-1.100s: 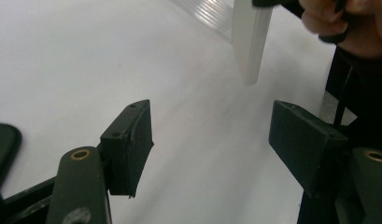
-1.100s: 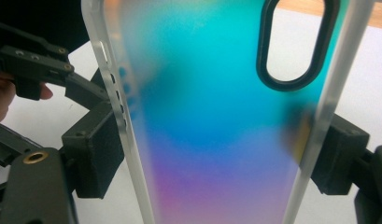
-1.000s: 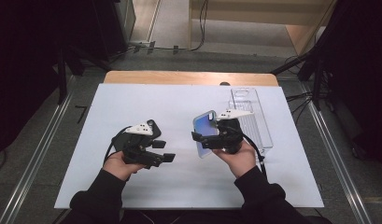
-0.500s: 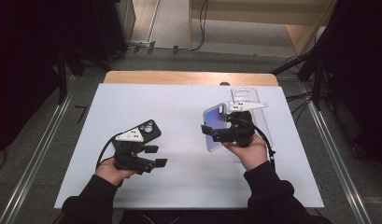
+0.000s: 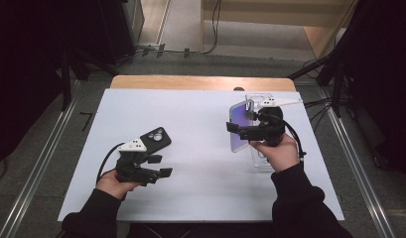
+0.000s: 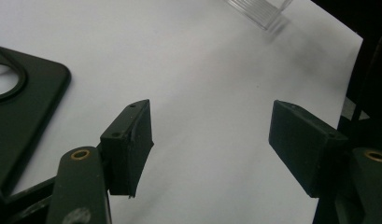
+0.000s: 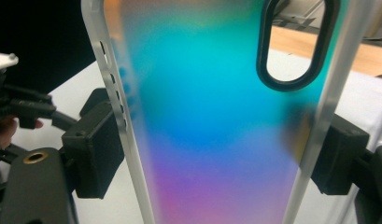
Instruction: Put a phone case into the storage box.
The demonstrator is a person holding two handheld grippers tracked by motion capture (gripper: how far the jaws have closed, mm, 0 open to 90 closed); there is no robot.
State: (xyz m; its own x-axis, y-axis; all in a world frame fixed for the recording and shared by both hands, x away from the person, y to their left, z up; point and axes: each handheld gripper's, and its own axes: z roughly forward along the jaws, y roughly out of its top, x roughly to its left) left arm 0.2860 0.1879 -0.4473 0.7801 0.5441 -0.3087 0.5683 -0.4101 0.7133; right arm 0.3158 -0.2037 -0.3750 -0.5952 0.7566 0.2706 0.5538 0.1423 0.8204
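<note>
Partly hidden: clear tray (image 5: 261,161) behind right gripper (image 5: 238,130) clamping iridescent case (image 7: 216,121).

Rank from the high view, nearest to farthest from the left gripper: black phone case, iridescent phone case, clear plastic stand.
From the left gripper:
1. Black phone case, flat on the table just beyond it.
2. Iridescent phone case, upright in the right gripper, across the table.
3. Clear plastic stand, behind that, far right.

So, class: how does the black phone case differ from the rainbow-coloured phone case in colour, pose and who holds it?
The black phone case is dark and opaque; the rainbow-coloured phone case shades from teal to purple with frosted edges. The black one lies flat on the white table; the rainbow one is lifted upright. The left gripper is open beside the black one; the right gripper clamps the rainbow one. Both have a camera cutout.
</note>
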